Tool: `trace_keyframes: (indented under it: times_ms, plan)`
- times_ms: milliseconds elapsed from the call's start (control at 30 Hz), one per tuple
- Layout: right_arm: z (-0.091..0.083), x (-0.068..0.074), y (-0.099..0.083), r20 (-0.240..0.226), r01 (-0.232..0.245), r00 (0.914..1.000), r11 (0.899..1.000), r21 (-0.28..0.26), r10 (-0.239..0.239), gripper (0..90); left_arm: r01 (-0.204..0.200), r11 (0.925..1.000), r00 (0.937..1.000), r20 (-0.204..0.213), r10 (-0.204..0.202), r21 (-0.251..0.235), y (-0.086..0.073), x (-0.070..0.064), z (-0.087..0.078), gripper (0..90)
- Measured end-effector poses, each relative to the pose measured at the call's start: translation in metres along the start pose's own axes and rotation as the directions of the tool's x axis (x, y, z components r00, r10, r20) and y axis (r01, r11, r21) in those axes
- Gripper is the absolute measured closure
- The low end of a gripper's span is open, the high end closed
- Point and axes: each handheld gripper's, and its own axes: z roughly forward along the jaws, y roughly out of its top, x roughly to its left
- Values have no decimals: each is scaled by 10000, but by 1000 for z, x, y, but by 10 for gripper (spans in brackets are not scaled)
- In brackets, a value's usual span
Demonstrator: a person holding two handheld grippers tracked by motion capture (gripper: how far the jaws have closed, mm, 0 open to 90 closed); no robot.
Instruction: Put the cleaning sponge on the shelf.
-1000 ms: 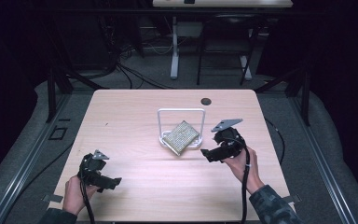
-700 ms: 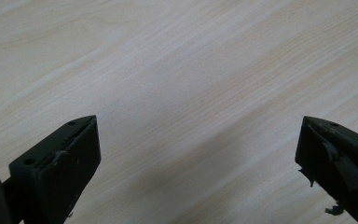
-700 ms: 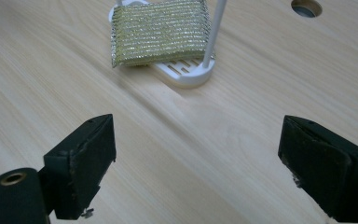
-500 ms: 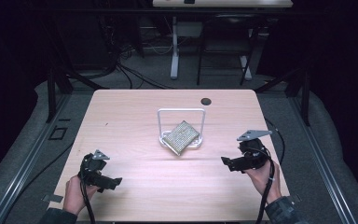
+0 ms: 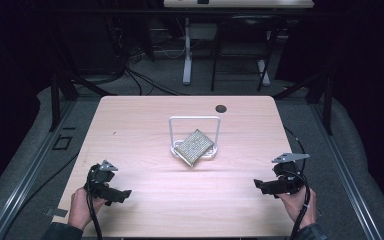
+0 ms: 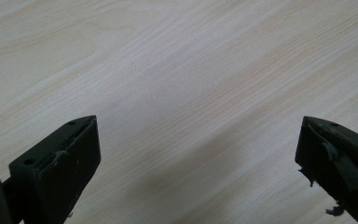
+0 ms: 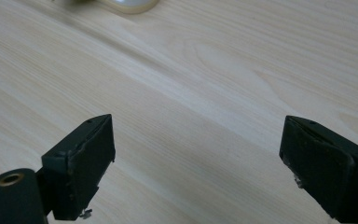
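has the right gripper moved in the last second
Yes. The right gripper has pulled back from the white stand toward the table's near right edge, jaws open.

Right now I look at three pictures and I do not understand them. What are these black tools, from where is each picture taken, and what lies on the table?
A person sits at a wooden table, holding a two-jaw tool in each hand: the left gripper and the right gripper. The high view looks down from above. Each gripper view comes from a camera riding on that tool, looking past its own black jaws. Both stand open and hold nothing. In the middle stands a white wire stand with a silvery meshed pad leaning at it.
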Motion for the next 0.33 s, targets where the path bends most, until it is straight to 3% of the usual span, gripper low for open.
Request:
trace_keyframes:
  times_ms: [200, 333]
  plan:
    - [-1, -2, -2, 106, 49, 9999, 9999, 109, -50, 98, -14, 10000, 10000, -26, 14, -48, 0, -1, -1, 2]
    - [-3, -5, -2, 237, 86, 9997, 9999, -95, -84, 94, -8, 10000, 10000, 34, 8, -99, 1, 0, 0, 2]
